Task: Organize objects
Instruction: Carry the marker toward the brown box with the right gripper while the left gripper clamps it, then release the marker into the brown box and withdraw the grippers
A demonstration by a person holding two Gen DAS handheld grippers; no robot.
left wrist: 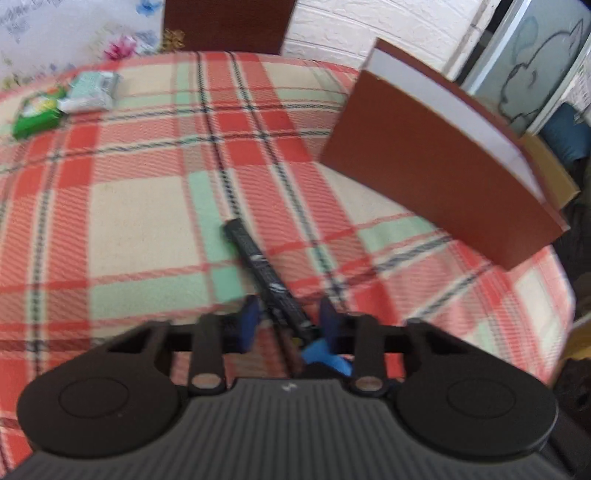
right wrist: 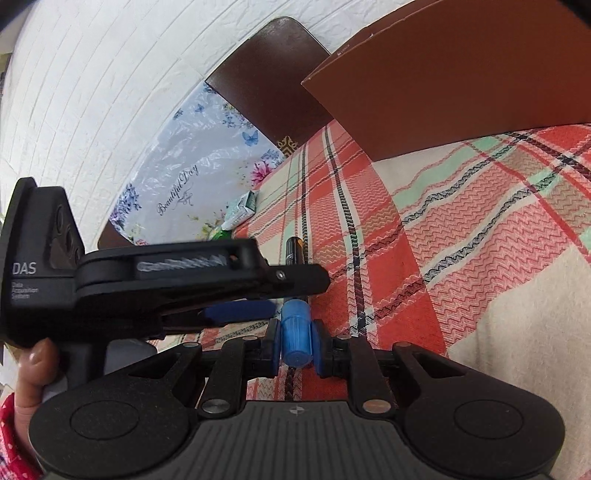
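Note:
A black marker point(left wrist: 258, 266) with a blue cap point(right wrist: 294, 332) lies on the plaid tablecloth point(left wrist: 129, 206). My right gripper point(right wrist: 294, 345) is shut on the blue cap end of the marker. My left gripper point(left wrist: 290, 317) sits around the marker's barrel with its blue pads point(left wrist: 248, 321) a little apart from it, so it looks open. In the right wrist view the left gripper's body point(right wrist: 166, 280) crosses above the marker point(right wrist: 293, 251) from the left.
A brown box point(left wrist: 436, 162) stands open at the right edge of the table and also shows in the right wrist view point(right wrist: 461, 74). A green packet point(left wrist: 37, 110) and a pale packet point(left wrist: 90, 92) lie at the far left. A dark chair back point(left wrist: 229, 26) stands behind the table.

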